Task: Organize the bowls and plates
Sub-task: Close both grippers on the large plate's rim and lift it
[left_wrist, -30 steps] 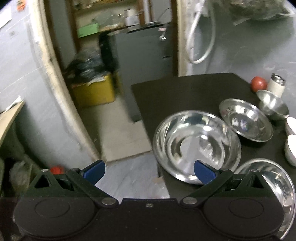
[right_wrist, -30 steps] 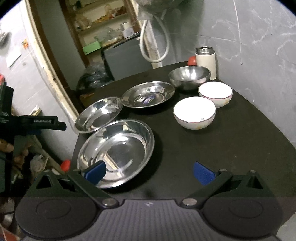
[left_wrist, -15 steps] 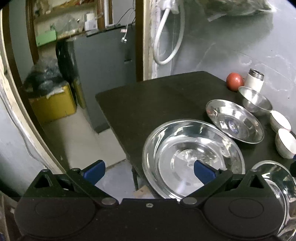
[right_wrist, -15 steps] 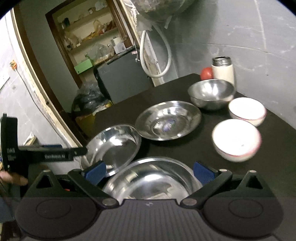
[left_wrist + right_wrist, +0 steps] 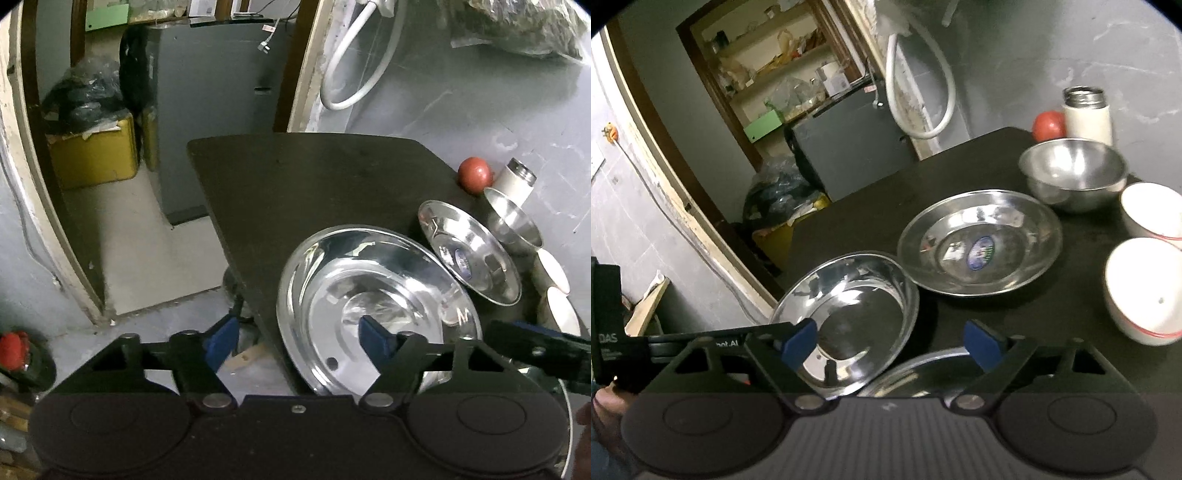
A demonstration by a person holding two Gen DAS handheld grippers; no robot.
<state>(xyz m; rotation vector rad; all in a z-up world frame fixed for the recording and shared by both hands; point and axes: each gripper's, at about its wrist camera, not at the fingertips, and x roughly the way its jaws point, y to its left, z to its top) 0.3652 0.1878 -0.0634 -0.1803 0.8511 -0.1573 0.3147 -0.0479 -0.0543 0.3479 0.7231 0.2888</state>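
Three steel plates lie on the black table [image 5: 295,184]. In the left wrist view a shiny steel plate [image 5: 376,310] sits at the table's near left edge; my left gripper [image 5: 299,339] is open, its right finger over this plate, its left finger off the edge. The same plate shows in the right wrist view [image 5: 849,321]. My right gripper [image 5: 892,345] is open and empty above the nearest steel plate [image 5: 923,373], mostly hidden under it. A stickered steel plate [image 5: 979,243], a steel bowl [image 5: 1075,173] and two white bowls [image 5: 1141,291] stand further back.
A red ball [image 5: 1049,125] and a white flask [image 5: 1087,114] stand at the table's far corner by the grey wall. A grey cabinet [image 5: 218,110], a yellow box [image 5: 92,155] and a doorway lie left of the table. The right gripper's body [image 5: 539,350] enters the left view.
Both grippers have moved forward and lower toward the plates. The left one now straddles the table's edge over the left plate; the right one has come over the nearest plate.
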